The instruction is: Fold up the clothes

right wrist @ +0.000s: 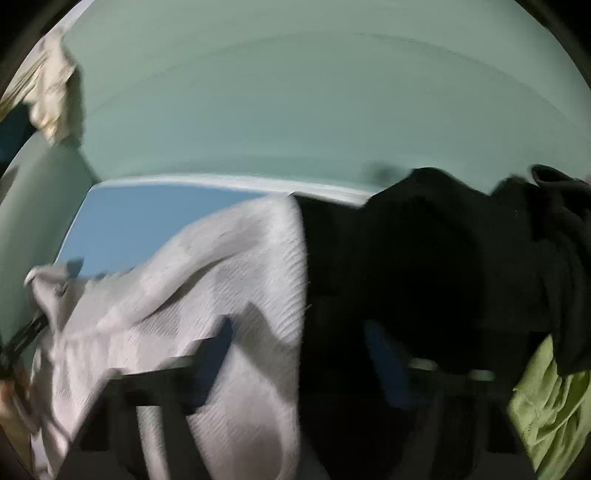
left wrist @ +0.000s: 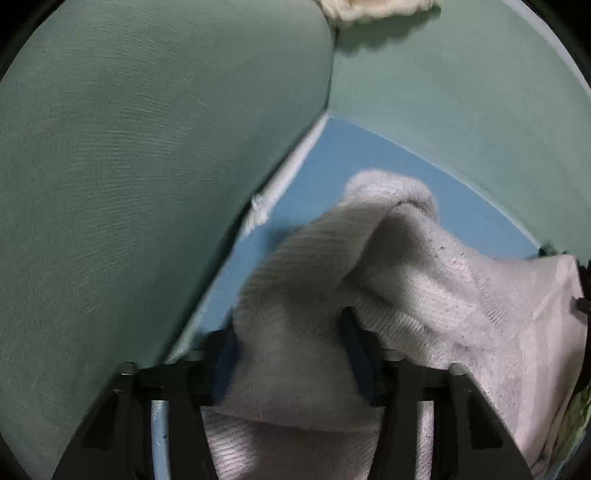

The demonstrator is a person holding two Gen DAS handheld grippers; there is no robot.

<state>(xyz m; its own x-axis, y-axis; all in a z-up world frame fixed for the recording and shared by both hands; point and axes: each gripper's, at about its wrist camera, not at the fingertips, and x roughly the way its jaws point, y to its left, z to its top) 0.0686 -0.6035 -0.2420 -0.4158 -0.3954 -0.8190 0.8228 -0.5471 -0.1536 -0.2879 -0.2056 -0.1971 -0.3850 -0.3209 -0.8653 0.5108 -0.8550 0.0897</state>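
Observation:
A white knitted garment [left wrist: 406, 280] hangs bunched over a blue mat [left wrist: 354, 158]. My left gripper [left wrist: 290, 347] is shut on a thick fold of it, with cloth filling the gap between both fingers. In the blurred right wrist view the same white garment [right wrist: 221, 266] runs between the fingers of my right gripper [right wrist: 299, 339], which is shut on it where white cloth meets black fabric [right wrist: 424, 258]. The garment stretches leftward to a dark shape at the edge, the left gripper [right wrist: 26, 336]. Whether the black fabric belongs to the white garment I cannot tell.
Pale green padded surfaces [left wrist: 147, 147] surround the blue mat [right wrist: 140, 218]. A cream cloth [left wrist: 373, 9] lies at the far edge, and this cream cloth [right wrist: 51, 96] shows again at upper left. A yellow-green cloth [right wrist: 546, 406] lies at the lower right.

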